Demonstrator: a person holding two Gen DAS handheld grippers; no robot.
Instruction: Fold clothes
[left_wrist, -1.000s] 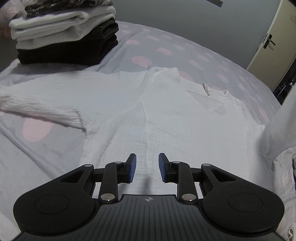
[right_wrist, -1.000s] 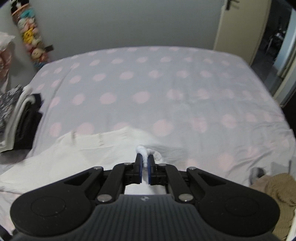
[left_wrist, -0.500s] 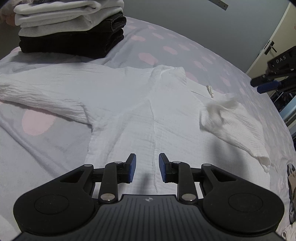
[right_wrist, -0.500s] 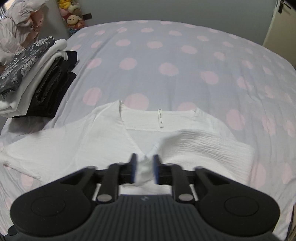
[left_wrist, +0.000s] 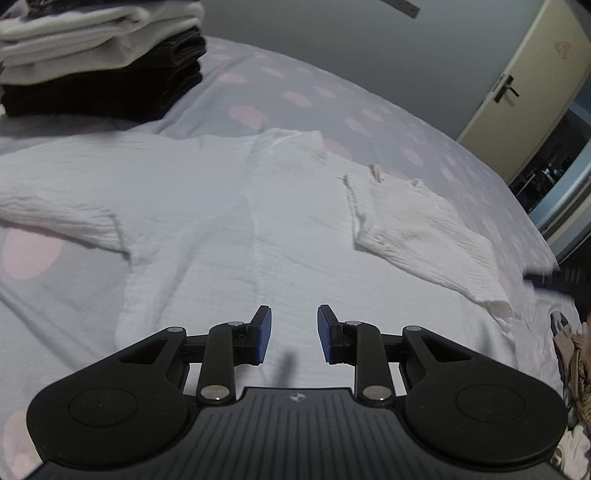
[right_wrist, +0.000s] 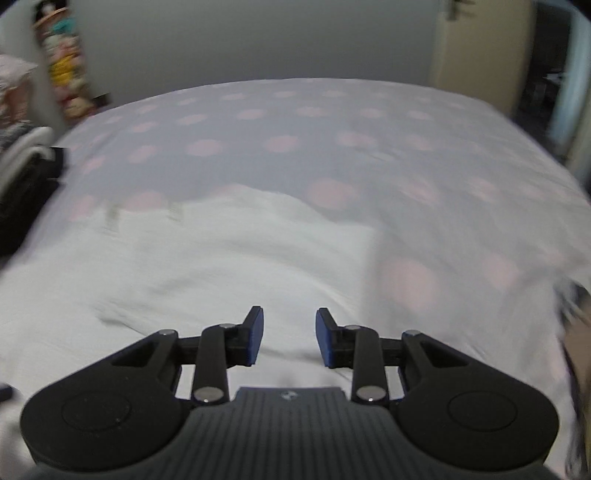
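now the white top (left_wrist: 229, 221) lies spread flat on the bed (left_wrist: 295, 96), front up, over the grey cover with pink dots. its one sleeve (left_wrist: 424, 236) is folded in across the chest — the cuff end reaches toward the bed's near right edge — while the other sleeve (left_wrist: 55, 210) stretches out straight to the left. the left gripper (left_wrist: 294, 334) hovers above the lower body of the top, fingers partly apart with nothing between them. the right gripper (right_wrist: 288, 338) sits low over the top's right side; its jaws have just been opening, and the gap between its fingers holds no cloth. a stack of folded clothes (left_wrist: 99, 62) — white pieces on dark ones — stands on the bed beyond the outstretched sleeve. the right wrist view is blurred.
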